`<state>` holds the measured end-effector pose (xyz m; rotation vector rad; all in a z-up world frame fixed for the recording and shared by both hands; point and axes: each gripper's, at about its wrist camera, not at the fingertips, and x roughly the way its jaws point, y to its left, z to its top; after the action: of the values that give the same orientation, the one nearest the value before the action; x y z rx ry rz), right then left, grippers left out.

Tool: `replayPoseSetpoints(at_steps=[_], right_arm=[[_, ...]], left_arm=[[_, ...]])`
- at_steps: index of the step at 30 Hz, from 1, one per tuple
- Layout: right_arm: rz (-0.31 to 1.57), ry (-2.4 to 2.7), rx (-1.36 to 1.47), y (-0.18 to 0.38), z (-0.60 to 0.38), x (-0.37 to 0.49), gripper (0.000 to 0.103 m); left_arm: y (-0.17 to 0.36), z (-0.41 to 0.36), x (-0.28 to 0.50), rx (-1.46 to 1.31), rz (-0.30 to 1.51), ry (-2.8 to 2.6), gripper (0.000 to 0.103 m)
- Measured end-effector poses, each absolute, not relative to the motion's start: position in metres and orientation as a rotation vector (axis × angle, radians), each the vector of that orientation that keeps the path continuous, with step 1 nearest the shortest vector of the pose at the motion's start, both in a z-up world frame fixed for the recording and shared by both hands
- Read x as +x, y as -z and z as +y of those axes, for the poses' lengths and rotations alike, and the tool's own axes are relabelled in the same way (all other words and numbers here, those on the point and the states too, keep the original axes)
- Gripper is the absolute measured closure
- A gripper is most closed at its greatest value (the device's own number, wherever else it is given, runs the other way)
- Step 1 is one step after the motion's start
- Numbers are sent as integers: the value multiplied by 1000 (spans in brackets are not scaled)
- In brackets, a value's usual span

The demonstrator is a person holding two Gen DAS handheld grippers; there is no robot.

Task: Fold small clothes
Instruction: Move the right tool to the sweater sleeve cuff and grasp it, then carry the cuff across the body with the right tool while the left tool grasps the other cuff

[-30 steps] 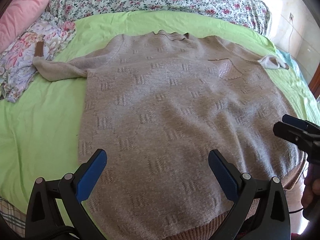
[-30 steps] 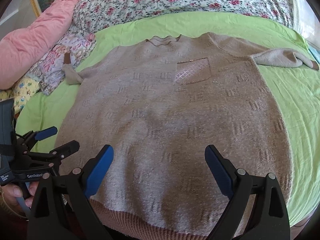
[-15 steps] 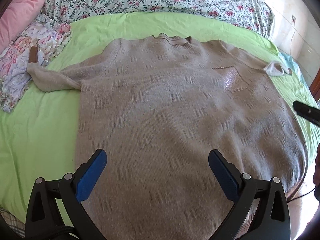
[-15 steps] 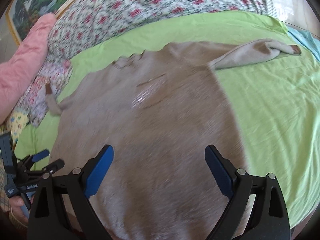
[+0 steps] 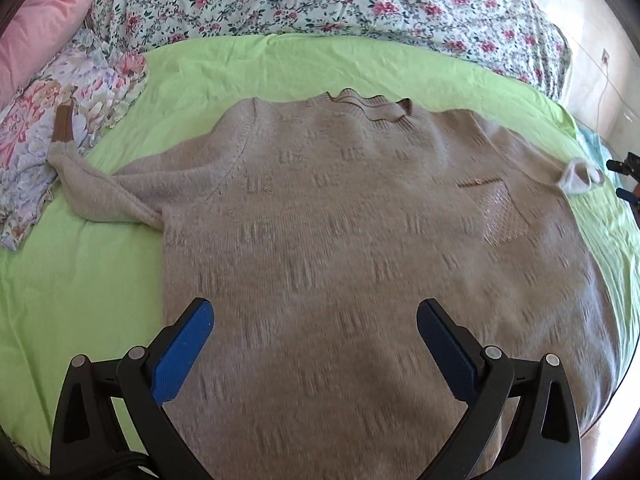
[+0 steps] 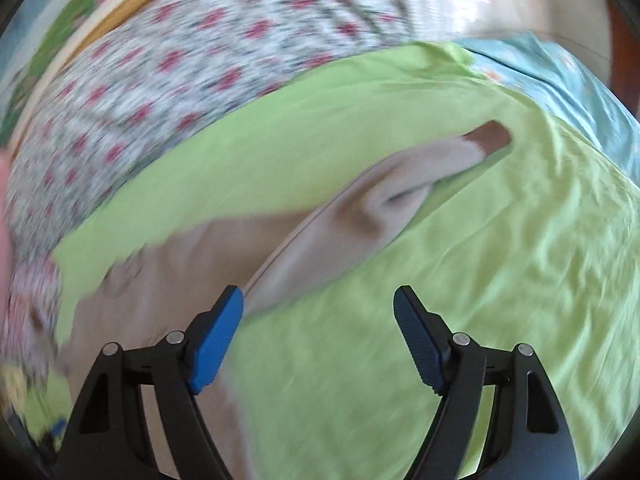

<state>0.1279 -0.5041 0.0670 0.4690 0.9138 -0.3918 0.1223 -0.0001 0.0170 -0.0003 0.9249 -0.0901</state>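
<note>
A beige knit sweater [image 5: 340,240] lies flat, front up, on a green bed sheet [image 5: 80,280], with a chest pocket [image 5: 500,208] at the right. Its left sleeve [image 5: 100,196] reaches onto a floral cloth. My left gripper [image 5: 314,344] is open and empty above the sweater's lower body. My right gripper [image 6: 318,336] is open and empty over the sheet beside the sweater's right sleeve [image 6: 380,208], whose brown cuff [image 6: 490,140] points to the far right. The right wrist view is blurred. The right gripper's tips [image 5: 624,178] show at the left wrist view's right edge.
A floral garment [image 5: 60,120] lies at the left on the sheet. A floral quilt [image 5: 320,0] and a pink pillow [image 5: 36,28] lie at the back. A light blue cloth [image 6: 560,80] lies beyond the sheet at the right.
My right gripper has swung right, from over the sweater's body to beside its right sleeve. My left gripper has moved forward and slightly left over the sweater. Both stay open.
</note>
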Motion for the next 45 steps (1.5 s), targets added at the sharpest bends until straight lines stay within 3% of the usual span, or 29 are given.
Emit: replayPoseSetpoints(at_steps=[11, 13, 17, 20, 21, 35, 45], right_arm=[[974, 600, 569, -37, -614, 224, 32], [992, 635, 592, -29, -624, 231, 38], [1032, 689, 573, -16, -635, 234, 74], [1016, 669, 531, -21, -629, 228, 92], [1007, 661, 528, -22, -628, 228, 94], [882, 533, 553, -54, -598, 232, 97], [786, -246, 418, -106, -365, 253, 97]], left_arm=[[11, -11, 152, 4, 998, 74, 1], [15, -12, 157, 2, 1008, 71, 1], [21, -11, 164, -4, 1022, 68, 1], [22, -10, 166, -15, 1027, 73, 1], [21, -10, 165, -21, 1024, 76, 1], [18, 2, 161, -82, 1010, 76, 1], [10, 15, 159, -171, 994, 112, 1]])
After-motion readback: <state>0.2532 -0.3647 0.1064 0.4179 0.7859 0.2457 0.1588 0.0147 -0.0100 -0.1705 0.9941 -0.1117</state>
